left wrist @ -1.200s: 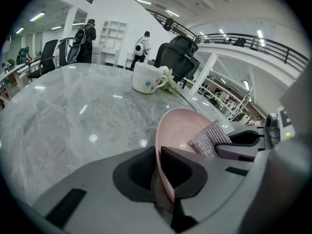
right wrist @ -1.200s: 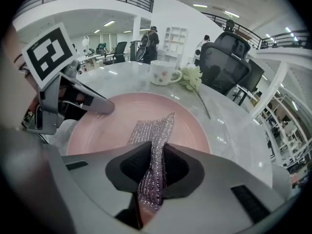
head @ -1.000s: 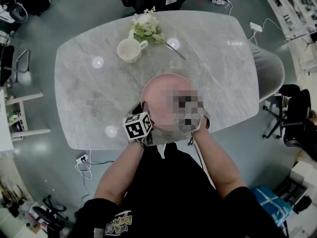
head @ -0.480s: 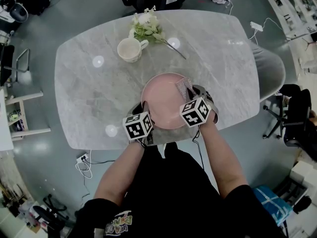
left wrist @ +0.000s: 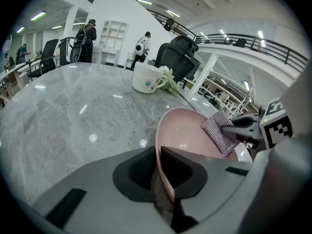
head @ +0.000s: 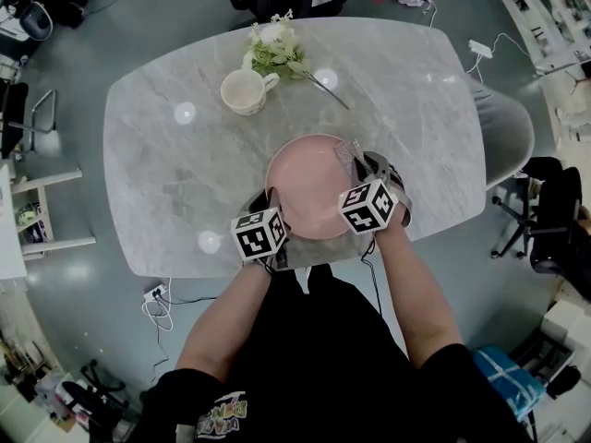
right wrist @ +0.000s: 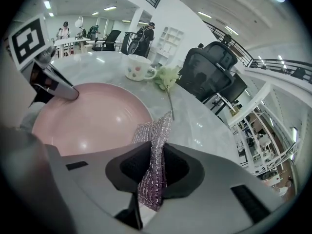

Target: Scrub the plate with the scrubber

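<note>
Fingers of left gripper clamped on near rim of pink plate, at near side of table; right gripper pinches scrubber at plate's right rim. Judgement: plate rigid, glossy, likely slippery, breakable; rim hold suits; scrubber soft, light; grip one end.

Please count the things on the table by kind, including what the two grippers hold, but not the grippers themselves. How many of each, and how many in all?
pink plate: 1
scrubber: 1
cup: 1
flower sprig: 1
Total: 4
</note>
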{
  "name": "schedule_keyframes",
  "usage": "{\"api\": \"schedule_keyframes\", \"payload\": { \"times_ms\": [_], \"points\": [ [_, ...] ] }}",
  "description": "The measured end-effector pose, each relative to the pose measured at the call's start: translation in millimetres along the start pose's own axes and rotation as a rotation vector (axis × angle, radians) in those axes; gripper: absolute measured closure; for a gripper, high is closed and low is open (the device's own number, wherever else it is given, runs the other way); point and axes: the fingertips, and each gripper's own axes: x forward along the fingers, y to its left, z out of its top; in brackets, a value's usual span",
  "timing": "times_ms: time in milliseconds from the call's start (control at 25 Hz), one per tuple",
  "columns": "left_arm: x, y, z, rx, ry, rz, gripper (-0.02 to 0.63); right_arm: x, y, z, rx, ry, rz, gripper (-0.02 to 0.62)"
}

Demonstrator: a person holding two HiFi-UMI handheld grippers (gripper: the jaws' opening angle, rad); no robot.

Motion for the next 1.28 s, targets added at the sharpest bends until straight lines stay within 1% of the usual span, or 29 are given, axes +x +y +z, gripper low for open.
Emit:
{"api": "schedule_keyframes", "payload": {
  "times_ms": [160, 240, 280, 400, 480, 520, 600, 760, 880, 960, 1040, 1280],
  "points": [
    [-1, 0, 0, -0.001, -0.002, 0.000, 0.561, -8, -5, 4, 0.048, -0.038, -0.014, 0.520],
    [-1, -1, 0, -0.002, -0.003, 0.001, 0.561, -13, -4, 8, 0.133, -0.074, 0.010, 0.520],
    [0, 0, 0, -0.003, -0.004, 0.002, 0.561, -15, -2, 10, 0.200, -0.096, 0.040, 0.522],
    [1, 1, -1, -0.003, -0.005, 0.002, 0.561, -24, 13, 15, 0.421, -0.136, 0.165, 0.522],
    [1, 1, -1, -0.004, -0.006, 0.004, 0.561, -32, 29, 19, 0.520, -0.143, 0.250, 0.522],
    [0, 1, -1, -0.005, -0.007, 0.005, 0.561, -36, 39, 21, 0.544, -0.146, 0.288, 0.522],
    [0, 0, -1, -0.007, -0.008, 0.007, 0.561, -43, 61, 26, 0.554, -0.148, 0.348, 0.522],
    [1, 0, -1, -0.013, -0.011, 0.011, 0.561, -53, 104, 32, 0.555, -0.133, 0.444, 0.522],
    [0, 0, 0, -0.021, -0.014, 0.014, 0.561, -59, 129, 32, 0.569, -0.104, 0.496, 0.522],
    [2, 0, 1, -0.028, -0.017, 0.016, 0.563, -60, 138, 31, 0.540, -0.093, 0.496, 0.522],
    [3, 0, 2, -0.034, -0.020, 0.016, 0.563, -62, 139, 30, 0.490, -0.095, 0.482, 0.522],
    [2, -1, 3, -0.040, -0.026, 0.018, 0.563, -64, 131, 12, 0.322, -0.092, 0.431, 0.522]
  ]
}}
